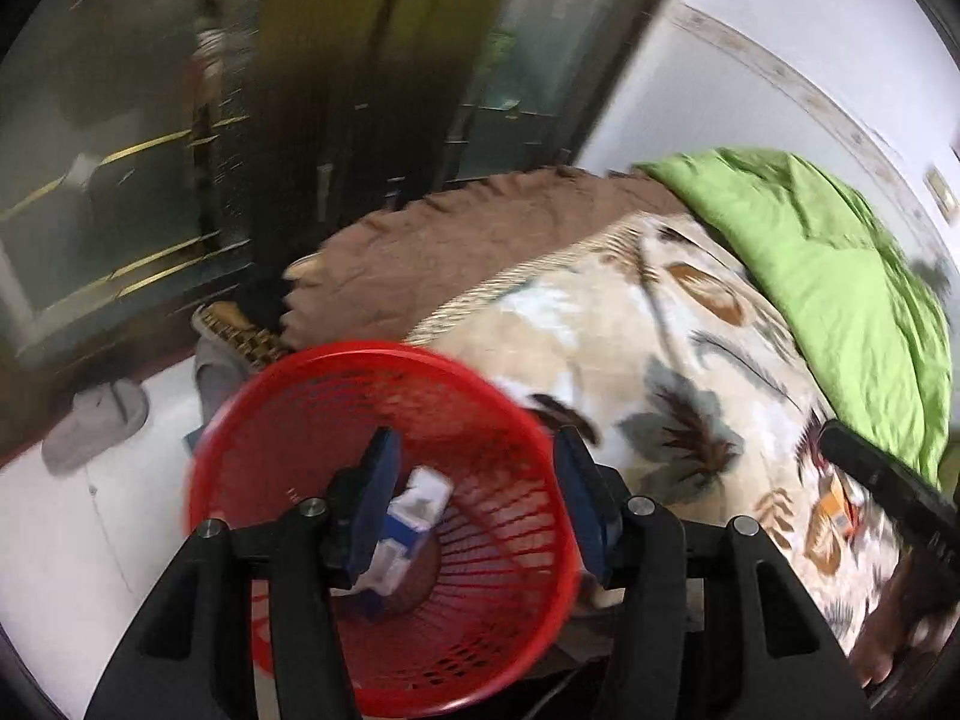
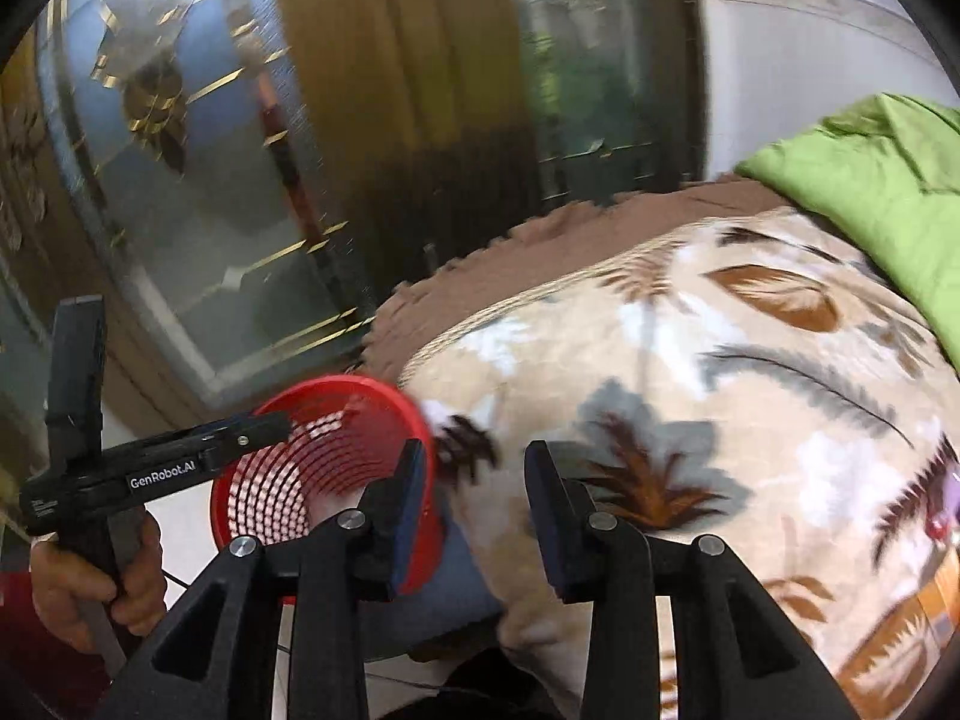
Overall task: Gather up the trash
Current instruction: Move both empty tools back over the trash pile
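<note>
**Obs 1:** Two grippers in view. Left gripper (image 1: 474, 492) hangs over the mouth of the red mesh basket (image 1: 510, 618), jaws parted, blue pads on either side of the opening.

**Obs 2:** Anything in its jaws?

**Obs 1:** A blue-and-white carton (image 1: 414, 516) sits by the left pad (image 1: 375, 510). The right pad stands well off it. Blur hides whether the left pad touches it. It looks loose, low inside the basket, above the brown patch at the bottom.

**Obs 2:** Right gripper?

**Obs 1:** Right gripper (image 2: 474, 516) stands with jaws apart, nothing between them. Its left finger overlaps the red basket's rim (image 2: 336, 387) in the right wrist view; the right finger lies over the patterned blanket (image 2: 690, 360).

**Obs 2:** Noted. From that same view the left gripper's black body (image 2: 162, 471) reaches across the basket rim, a hand (image 2: 90, 588) gripping its handle at lower left.

**Obs 1:** Basket stands on pale floor, pressed against the bed's edge. Blanket is cream with brown and grey feather prints.

**Obs 2:** Further out?

**Obs 1:** Brown cover (image 1: 456, 240) beyond the blanket, green quilt (image 1: 840, 276) bunched at the far right by the white wall. A grey slipper (image 1: 96, 420) lies on the floor left of the basket. Glass cabinet doors with gold trim (image 2: 198, 192) and a tan curtain (image 2: 384, 60) stand behind, heavily blurred.
</note>
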Demonstrator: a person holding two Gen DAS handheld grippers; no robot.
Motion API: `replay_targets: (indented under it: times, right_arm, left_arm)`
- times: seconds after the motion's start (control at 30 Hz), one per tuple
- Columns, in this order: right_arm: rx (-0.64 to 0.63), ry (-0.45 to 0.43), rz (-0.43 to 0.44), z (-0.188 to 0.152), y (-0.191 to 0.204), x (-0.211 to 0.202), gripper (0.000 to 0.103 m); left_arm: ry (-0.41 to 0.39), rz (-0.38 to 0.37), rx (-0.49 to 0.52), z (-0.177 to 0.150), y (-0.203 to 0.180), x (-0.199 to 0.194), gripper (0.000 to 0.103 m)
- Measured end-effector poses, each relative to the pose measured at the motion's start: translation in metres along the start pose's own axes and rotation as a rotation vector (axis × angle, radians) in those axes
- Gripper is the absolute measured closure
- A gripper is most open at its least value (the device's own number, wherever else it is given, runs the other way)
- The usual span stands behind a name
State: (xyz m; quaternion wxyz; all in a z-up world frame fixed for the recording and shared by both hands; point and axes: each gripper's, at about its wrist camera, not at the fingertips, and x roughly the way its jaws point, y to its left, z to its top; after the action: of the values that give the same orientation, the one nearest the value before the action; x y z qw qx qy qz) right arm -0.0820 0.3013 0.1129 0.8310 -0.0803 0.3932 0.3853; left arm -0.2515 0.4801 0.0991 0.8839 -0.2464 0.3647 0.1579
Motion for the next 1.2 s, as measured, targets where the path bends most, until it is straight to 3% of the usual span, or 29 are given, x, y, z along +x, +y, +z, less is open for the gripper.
replay_targets:
  times: [0.13,0.47,0.63,0.83,1.03,1.2]
  right_arm:
    - [0.083,-0.058,-0.054,-0.004,-0.039,-0.039,0.067]
    - [0.261,-0.213,-0.295,-0.044,-0.134,-0.154,0.067]
    - [0.351,-0.26,-0.391,-0.075,-0.173,-0.2,0.067]
    - [0.489,-0.345,-0.477,-0.109,-0.216,-0.257,0.067]
    - [0.583,-0.404,-0.564,-0.142,-0.247,-0.304,0.067]
    - [0.674,-0.373,-0.597,-0.172,-0.273,-0.307,0.067]
  left_arm:
    - [-0.001,-0.046,0.111,0.006,-0.044,0.006,0.051]
    - [-0.041,-0.173,0.381,0.022,-0.188,0.021,0.051]
    - [-0.072,-0.224,0.531,0.02,-0.264,0.018,0.051]
    - [-0.076,-0.337,0.662,-0.001,-0.345,-0.002,0.051]
    - [0.011,-0.428,0.726,-0.048,-0.396,0.001,0.049]
    - [0.13,-0.462,0.741,-0.087,-0.421,0.029,0.049]
